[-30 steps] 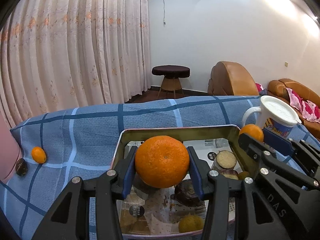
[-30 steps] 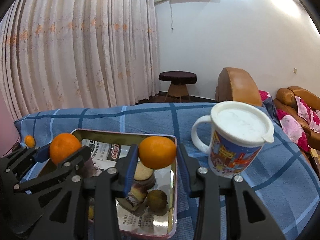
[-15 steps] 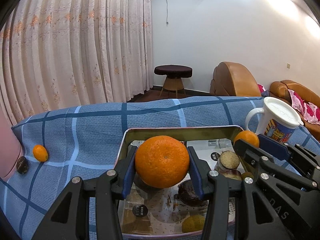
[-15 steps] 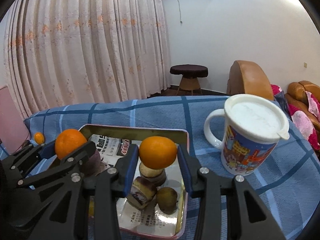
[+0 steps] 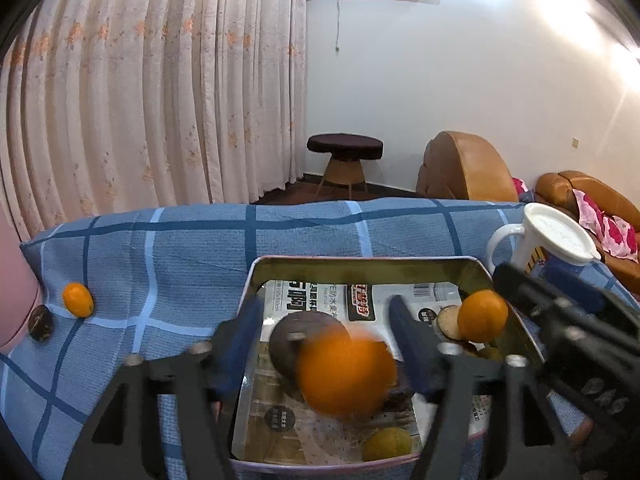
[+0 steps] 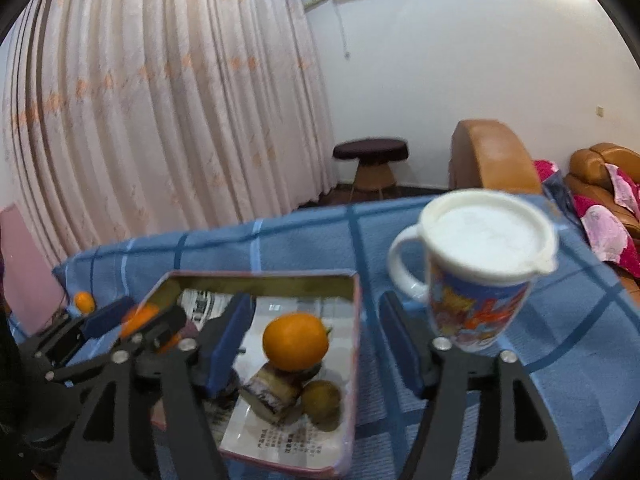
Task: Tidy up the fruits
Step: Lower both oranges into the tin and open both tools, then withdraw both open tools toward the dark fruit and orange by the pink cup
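A metal tray (image 5: 360, 263) lined with printed paper sits on the blue checked cloth. My left gripper (image 5: 326, 336) is open above it; a large orange (image 5: 346, 372), blurred, is free between its fingers over the tray. My right gripper (image 6: 316, 340) is open over the tray's right side (image 6: 354, 320); a smaller orange (image 6: 295, 342) rests on the fruit pieces below it, also in the left wrist view (image 5: 482, 316). The tray holds a dark round fruit (image 5: 306, 338), sliced pieces (image 6: 272, 392) and a yellowish fruit (image 5: 387, 445).
A small orange (image 5: 78, 299) and a dark round piece (image 5: 40, 322) lie on the cloth at far left. A lidded white mug (image 6: 486, 268) stands right of the tray. Behind the table are curtains, a stool (image 5: 345, 156) and brown sofas.
Both grippers have opened and let go of their oranges. The large orange is dropping toward the tray; the smaller one now rests on the fruit pieces in the tray.
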### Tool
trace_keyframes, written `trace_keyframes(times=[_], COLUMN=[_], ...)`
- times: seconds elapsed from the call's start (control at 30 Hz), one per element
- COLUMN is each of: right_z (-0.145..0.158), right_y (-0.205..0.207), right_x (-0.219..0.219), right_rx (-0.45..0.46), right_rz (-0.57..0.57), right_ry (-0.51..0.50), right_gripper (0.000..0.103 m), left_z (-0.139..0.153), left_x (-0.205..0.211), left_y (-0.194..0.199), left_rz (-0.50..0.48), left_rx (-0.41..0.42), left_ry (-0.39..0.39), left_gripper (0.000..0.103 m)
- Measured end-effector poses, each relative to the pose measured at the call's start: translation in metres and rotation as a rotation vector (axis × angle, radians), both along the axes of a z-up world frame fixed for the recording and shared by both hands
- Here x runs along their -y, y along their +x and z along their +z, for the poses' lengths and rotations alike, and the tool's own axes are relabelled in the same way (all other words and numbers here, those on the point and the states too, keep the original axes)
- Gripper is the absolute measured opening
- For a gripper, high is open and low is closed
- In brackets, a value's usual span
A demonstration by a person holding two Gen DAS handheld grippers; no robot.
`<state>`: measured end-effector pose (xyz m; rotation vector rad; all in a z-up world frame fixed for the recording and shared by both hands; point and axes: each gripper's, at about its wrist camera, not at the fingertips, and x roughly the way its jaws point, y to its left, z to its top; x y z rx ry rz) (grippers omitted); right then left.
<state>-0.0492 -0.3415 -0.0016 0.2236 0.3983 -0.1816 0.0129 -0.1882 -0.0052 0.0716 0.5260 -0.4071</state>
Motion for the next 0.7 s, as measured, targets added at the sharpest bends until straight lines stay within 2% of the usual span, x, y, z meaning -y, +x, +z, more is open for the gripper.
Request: trace_keyframes(times=[0.03, 0.07, 0.17, 0.23, 0.47, 0.7], right_z=[0.002, 0.005, 0.01, 0.01, 0.011, 0.01], right_y=[-0.003, -0.008, -0.012, -0.011, -0.016, -0.021], right_x=[0.001, 0.001, -0.001, -0.001, 0.003, -0.002], right_rx=[0.022, 0.052, 0.072, 0.071, 0.107, 0.128], right_rz=[-0.011, -0.023, -0.04, -0.046, -0.072, -0.099], right_ry=[0.001, -0.003, -0.019, -0.018, -0.015, -0.047], right_gripper=[0.101, 0.103, 0.103, 0.103, 0.103, 0.103], left_z=[0.001, 0.003, 0.006, 0.005, 0.006, 0.005], left_x=[0.0, 0.001, 0.008, 0.011, 0.004, -0.001], left_y=[-0.003, -0.007, -0.02, -0.023, -0.02, -0.021], left_rz=[-0.008, -0.013, -0.036, -0.036, -0.01, 0.023], left_rx=[0.016, 0.032, 0.097, 0.108, 0.084, 0.081], left_ry=[-0.003, -0.002, 0.032, 0.053, 0.025, 0.03], left_gripper=[0.084, 0.084, 0.084, 0.085, 0.085, 0.085])
